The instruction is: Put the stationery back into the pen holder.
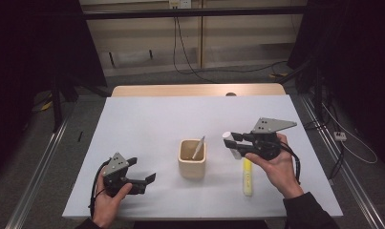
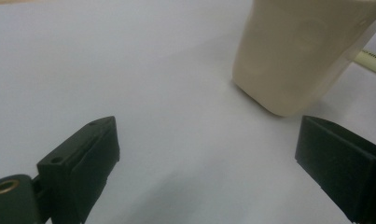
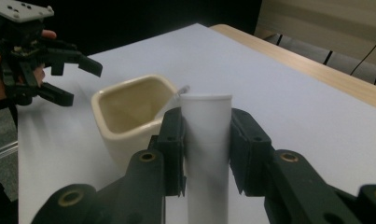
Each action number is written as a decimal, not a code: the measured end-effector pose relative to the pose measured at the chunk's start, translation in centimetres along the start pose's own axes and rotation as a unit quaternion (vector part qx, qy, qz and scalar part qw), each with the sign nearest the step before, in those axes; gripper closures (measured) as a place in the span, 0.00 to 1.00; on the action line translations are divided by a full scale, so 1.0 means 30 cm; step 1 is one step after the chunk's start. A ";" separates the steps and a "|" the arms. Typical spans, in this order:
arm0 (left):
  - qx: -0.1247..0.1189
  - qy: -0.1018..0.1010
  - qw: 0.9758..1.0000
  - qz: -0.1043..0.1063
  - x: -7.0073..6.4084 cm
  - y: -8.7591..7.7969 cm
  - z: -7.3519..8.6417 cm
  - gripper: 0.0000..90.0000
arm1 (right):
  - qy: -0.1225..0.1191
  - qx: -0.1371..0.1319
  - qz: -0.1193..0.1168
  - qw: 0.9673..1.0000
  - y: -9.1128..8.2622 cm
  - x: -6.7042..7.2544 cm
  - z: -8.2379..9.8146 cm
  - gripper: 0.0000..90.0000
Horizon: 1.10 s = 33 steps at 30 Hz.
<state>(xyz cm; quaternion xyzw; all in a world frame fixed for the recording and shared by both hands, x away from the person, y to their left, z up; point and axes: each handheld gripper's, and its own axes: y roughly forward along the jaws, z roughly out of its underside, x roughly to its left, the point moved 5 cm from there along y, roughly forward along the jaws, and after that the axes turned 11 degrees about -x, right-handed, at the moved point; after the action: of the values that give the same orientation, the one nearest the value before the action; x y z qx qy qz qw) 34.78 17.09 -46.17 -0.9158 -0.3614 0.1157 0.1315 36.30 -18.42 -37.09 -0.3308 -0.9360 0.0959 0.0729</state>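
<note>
R gripper (image 1: pixel 231 139) holds a white tube (image 3: pixel 207 140): fingers (image 3: pixel 174 140) clamped on both sides of it, tube upright between them in the R gripper view, top end just above the pads. In the high view the tube (image 1: pixel 229 142) sits off the surface (image 1: pixel 147 119), tilted, to the right of the cup (image 1: pixel 192 159) and apart from it.

Cup: cream, squarish mouth, stands near mid-surface w/ a thin pen-like stick (image 1: pixel 198 148) leaning inside, tip over the far rim (stick tip also peeks behind the tube in the R gripper view).

Yellow marker (image 1: pixel 247 177) lies flat on the surface, just under the R hand (image 1: pixel 276 164), lengthwise toward the person.

L gripper (image 1: pixel 144 171) rests low at the near-left of the surface, well apart from the cup. Fingers (image 2: pixel 90 154) spread wide, nothing between them; L gripper view shows bare surface in the gap and the cup (image 2: pixel 297 51) ahead to the right. L hand (image 1: pixel 106 200) wraps the gripper body.
</note>
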 end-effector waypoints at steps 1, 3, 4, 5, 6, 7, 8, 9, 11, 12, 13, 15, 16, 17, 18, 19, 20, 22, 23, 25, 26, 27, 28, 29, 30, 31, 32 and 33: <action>0.001 0.001 1.000 0.001 0.000 0.000 0.000 0.07 | 0.001 -0.005 -0.003 1.000 0.004 0.003 -0.009 0.75; 0.001 0.002 1.000 0.000 -0.001 0.000 0.001 0.07 | 0.001 -0.012 -0.009 1.000 0.015 0.011 -0.025 0.76; 0.001 0.001 1.000 0.000 -0.001 0.000 0.001 0.07 | -0.002 -0.015 -0.009 1.000 0.020 0.016 -0.032 0.76; 0.001 0.003 1.000 0.000 -0.001 0.000 0.000 0.07 | -0.003 -0.017 -0.012 1.000 0.025 0.020 -0.038 0.76; 0.001 0.003 1.000 0.000 -0.001 0.000 0.001 0.07 | -0.003 -0.019 -0.015 1.000 0.031 0.024 -0.043 0.76; 0.001 0.002 1.000 -0.001 0.000 0.000 0.001 0.07 | -0.004 -0.020 -0.017 1.000 0.038 0.029 -0.048 0.75; 0.000 0.001 1.000 -0.003 0.000 0.000 0.000 0.07 | -0.008 -0.018 -0.019 1.000 0.046 0.032 -0.051 0.75; -0.002 0.000 1.000 -0.003 0.001 -0.001 0.000 0.07 | -0.015 -0.017 -0.020 1.000 0.053 0.035 -0.054 0.75; -0.003 -0.002 1.000 -0.004 0.003 -0.001 0.000 0.07 | -0.014 -0.020 -0.026 0.999 0.068 0.041 -0.061 0.75; -0.003 -0.002 1.000 -0.003 0.003 -0.001 0.000 0.07 | -0.014 -0.021 -0.027 0.999 0.075 0.043 -0.066 0.75; -0.002 -0.001 1.000 -0.003 0.003 -0.001 0.000 0.07 | -0.013 -0.023 -0.030 0.999 0.082 0.047 -0.071 0.76; -0.001 0.000 1.000 -0.003 0.002 -0.001 0.001 0.07 | -0.013 -0.029 -0.035 0.999 0.096 0.056 -0.082 0.76; -0.001 0.000 1.000 -0.003 0.002 -0.001 0.001 0.07 | -0.013 -0.032 -0.038 0.999 0.102 0.061 -0.088 0.76; -0.002 0.000 1.000 -0.002 0.001 0.000 0.001 0.07 | -0.014 -0.035 -0.040 0.999 0.108 0.065 -0.093 0.75; -0.003 -0.001 1.000 -0.002 0.002 -0.001 0.001 0.07 | -0.014 -0.038 -0.042 0.998 0.114 0.070 -0.097 0.75; -0.003 0.000 1.000 -0.002 0.002 -0.001 0.001 0.07 | -0.013 -0.040 -0.043 0.998 0.120 0.075 -0.100 0.75; -0.003 -0.001 1.000 -0.002 0.002 -0.002 0.001 0.07 | -0.013 -0.041 -0.045 0.998 0.125 0.080 -0.102 0.76; -0.002 -0.002 1.000 -0.003 0.003 -0.002 0.000 0.07 | -0.011 -0.044 -0.049 0.998 0.134 0.089 -0.106 0.76; -0.002 -0.002 1.000 -0.003 0.004 -0.002 0.000 0.07 | -0.007 -0.047 -0.052 0.998 0.138 0.094 -0.110 0.75; -0.003 -0.003 1.000 -0.002 0.002 -0.001 -0.001 0.07 | -0.005 -0.052 -0.058 0.997 0.148 0.105 -0.120 0.75; -0.003 -0.002 1.000 -0.002 0.000 -0.001 -0.001 0.07 | -0.007 -0.055 -0.058 0.997 0.152 0.110 -0.125 0.75; -0.004 -0.002 1.000 -0.002 -0.001 -0.001 -0.001 0.07 | -0.004 -0.058 -0.060 0.997 0.156 0.116 -0.129 0.75; -0.004 -0.002 1.000 -0.001 -0.001 -0.001 -0.001 0.07 | -0.006 -0.061 -0.062 0.996 0.161 0.122 -0.131 0.75; -0.004 -0.002 1.000 -0.001 -0.001 -0.001 -0.001 0.07 | -0.006 -0.062 -0.062 0.996 0.164 0.126 -0.131 0.75; -0.004 -0.002 1.000 -0.001 0.000 -0.001 -0.001 0.07 | -0.005 -0.064 -0.061 0.996 0.167 0.132 -0.127 0.75; -0.004 -0.002 1.000 0.000 0.000 -0.002 -0.002 0.07 | -0.003 -0.063 -0.064 0.996 0.169 0.142 -0.122 0.75; -0.006 -0.003 1.000 0.001 0.000 -0.003 -0.002 0.07 | -0.006 -0.060 -0.065 0.996 0.172 0.154 -0.117 0.75; -0.006 -0.002 1.000 0.001 0.000 -0.003 -0.003 0.07 | -0.008 -0.059 -0.067 0.996 0.174 0.166 -0.114 0.75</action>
<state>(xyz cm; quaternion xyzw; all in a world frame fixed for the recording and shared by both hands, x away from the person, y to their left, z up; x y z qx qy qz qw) 34.75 17.16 -46.06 -0.9168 -0.3611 0.1158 0.1252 36.31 -10.84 -34.61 -0.2703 -0.9606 0.0383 0.0526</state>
